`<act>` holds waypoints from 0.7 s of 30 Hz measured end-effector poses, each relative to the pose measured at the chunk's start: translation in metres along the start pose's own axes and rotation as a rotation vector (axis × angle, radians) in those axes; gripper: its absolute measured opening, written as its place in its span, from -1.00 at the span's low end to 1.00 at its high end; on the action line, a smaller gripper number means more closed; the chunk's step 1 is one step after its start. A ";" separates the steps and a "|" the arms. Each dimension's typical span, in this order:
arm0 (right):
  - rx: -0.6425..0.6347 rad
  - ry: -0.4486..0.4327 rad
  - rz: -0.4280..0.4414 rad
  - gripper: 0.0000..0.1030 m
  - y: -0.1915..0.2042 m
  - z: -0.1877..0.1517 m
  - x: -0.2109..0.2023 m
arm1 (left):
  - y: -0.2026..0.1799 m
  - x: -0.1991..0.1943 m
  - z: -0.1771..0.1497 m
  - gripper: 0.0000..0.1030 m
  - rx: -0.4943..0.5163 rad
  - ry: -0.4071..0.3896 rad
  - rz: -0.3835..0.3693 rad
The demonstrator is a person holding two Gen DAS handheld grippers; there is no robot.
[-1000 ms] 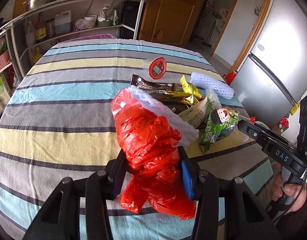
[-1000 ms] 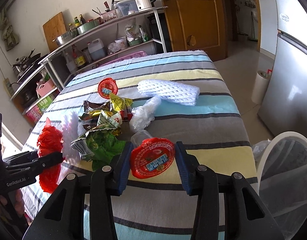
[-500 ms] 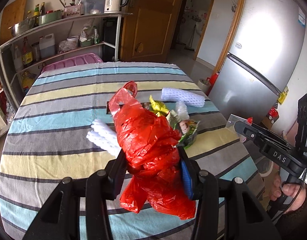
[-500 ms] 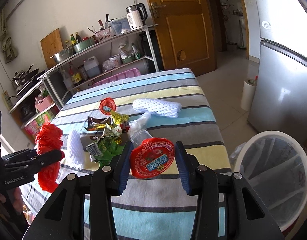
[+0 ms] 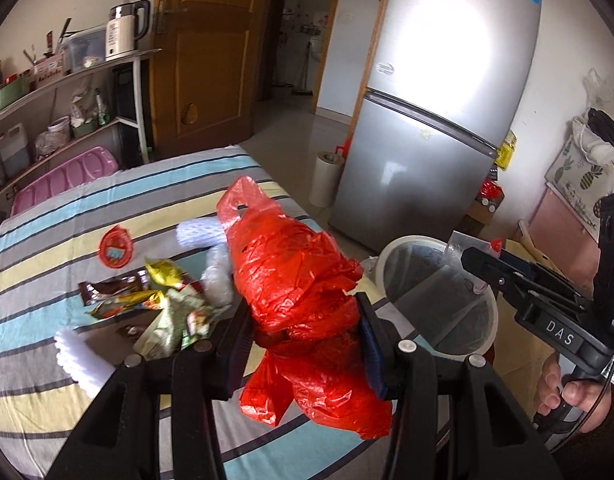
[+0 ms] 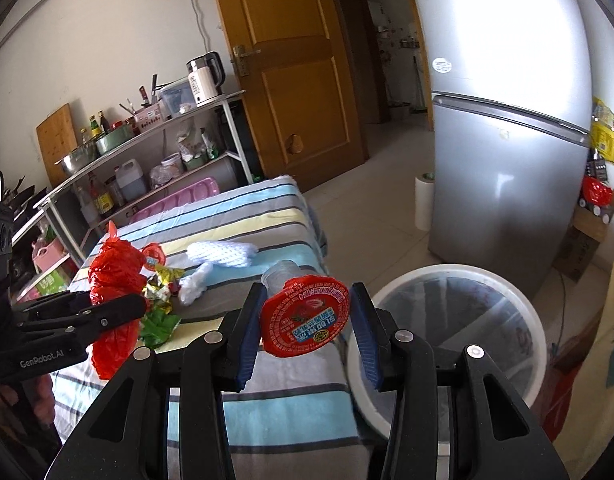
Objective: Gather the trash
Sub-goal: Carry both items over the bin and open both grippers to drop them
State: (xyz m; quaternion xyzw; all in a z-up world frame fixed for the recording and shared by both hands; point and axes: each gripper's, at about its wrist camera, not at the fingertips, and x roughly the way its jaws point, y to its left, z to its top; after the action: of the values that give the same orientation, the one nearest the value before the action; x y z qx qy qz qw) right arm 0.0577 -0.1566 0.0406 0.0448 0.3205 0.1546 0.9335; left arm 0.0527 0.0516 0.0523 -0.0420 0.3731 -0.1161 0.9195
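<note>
Both loads lifted, neither yet in the bin

My left gripper (image 5: 303, 320) has its fingers clamped on the crumpled red plastic bag (image 5: 295, 276), and my right gripper (image 6: 305, 320) has its fingers clamped on the red-lidded cup (image 6: 305, 316); both hang near the white bin (image 6: 447, 276), beside the bench (image 5: 47, 240). On the bench, away from the bin, I judge much remains: snack wrappers (image 5: 147, 300), a white foam net (image 5: 199, 234), a red lid (image 5: 115, 246), more foam (image 5: 77, 356)
</note>
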 end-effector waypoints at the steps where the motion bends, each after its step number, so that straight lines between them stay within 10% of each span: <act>1: 0.007 -0.002 -0.010 -0.15 -0.006 0.001 -0.003 | -0.009 0.005 0.004 -0.04 0.019 -0.001 -0.013; 21: 0.169 0.075 -0.246 -0.15 -0.123 -0.028 0.003 | -0.132 0.123 0.013 -0.03 0.194 0.217 -0.157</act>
State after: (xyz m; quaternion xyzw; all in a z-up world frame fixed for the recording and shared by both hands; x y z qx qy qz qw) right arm 0.0750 -0.2725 -0.0060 0.0776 0.3702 0.0133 0.9256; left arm 0.1234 -0.1065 0.0005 0.0308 0.4527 -0.2270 0.8618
